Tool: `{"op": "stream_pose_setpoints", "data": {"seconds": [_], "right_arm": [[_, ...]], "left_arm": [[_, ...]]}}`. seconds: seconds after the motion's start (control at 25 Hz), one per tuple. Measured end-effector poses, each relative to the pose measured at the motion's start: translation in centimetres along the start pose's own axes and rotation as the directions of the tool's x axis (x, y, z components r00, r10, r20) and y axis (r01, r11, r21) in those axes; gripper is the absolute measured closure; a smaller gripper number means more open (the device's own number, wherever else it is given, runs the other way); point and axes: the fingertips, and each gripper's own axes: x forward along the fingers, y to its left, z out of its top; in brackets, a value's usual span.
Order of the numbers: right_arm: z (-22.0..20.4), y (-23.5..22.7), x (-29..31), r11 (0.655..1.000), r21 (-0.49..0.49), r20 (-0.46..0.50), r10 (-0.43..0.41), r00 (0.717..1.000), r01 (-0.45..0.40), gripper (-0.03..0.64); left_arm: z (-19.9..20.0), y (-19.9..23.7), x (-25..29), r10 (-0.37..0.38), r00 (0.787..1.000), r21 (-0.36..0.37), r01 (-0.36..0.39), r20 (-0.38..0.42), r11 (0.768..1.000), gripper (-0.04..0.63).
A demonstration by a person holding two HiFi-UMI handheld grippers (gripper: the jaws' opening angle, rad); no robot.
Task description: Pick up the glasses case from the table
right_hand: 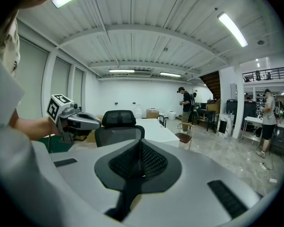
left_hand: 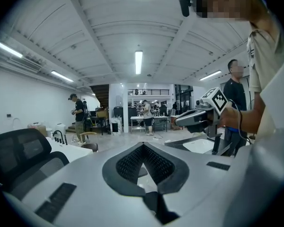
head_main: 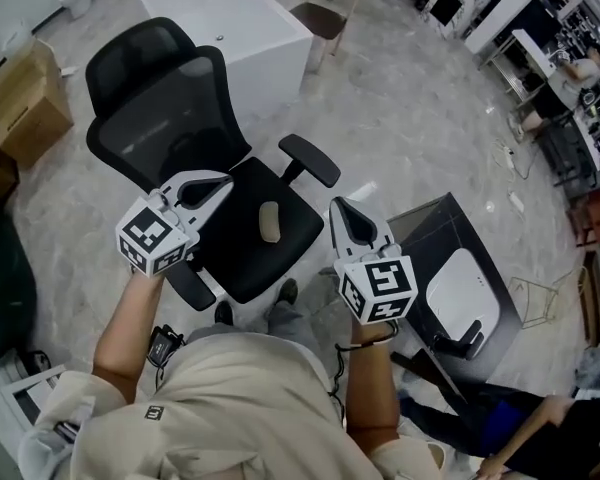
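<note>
So the black office chair [head_main: 242,256] is sitting on a pale marble floor [head_main: 410,128], and a small tan glasses case [head_main: 269,221] is lying mid-seat. To the right, a dark table [head_main: 432,230] is carrying a white rounded thing [head_main: 463,290]. Cardboard boxes [head_main: 28,96] are sitting on the floor at left.

On the seat of the office chair [head_main: 165,108] lies a small tan oblong thing [head_main: 270,221], too small to identify. Cardboard boxes [head_main: 25,98] are cut by the head view's left edge, a person in blue [head_main: 510,418] by its lower right corner. People [left_hand: 78,112] far back in the left gripper view are too small to make out. In the right gripper view the right gripper [right_hand: 141,144] hides the chair's seat.
</note>
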Motion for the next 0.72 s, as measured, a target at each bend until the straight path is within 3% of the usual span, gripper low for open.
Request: {"op": "stream_pose_setpoints", "data": {"seconds": [0.32, 0.72], "right_arm": [[-1.1, -4.2, 2.4, 0.999, 0.023, -0.02, 0.044, 0.999, -0.044, 0.594], [-4.9, -8.4, 5.4, 0.996, 0.069, -0.08, 0.063, 0.995, -0.057, 0.594]], "left_arm": [[-1.5, 0.9, 4.5, 0.029, 0.998, -0.041, -0.031, -0.062, 0.999, 0.581], [-7.8, 2.0, 10.6, 0.001, 0.984, -0.127, -0.024, -0.177, 0.992, 0.581]]}}
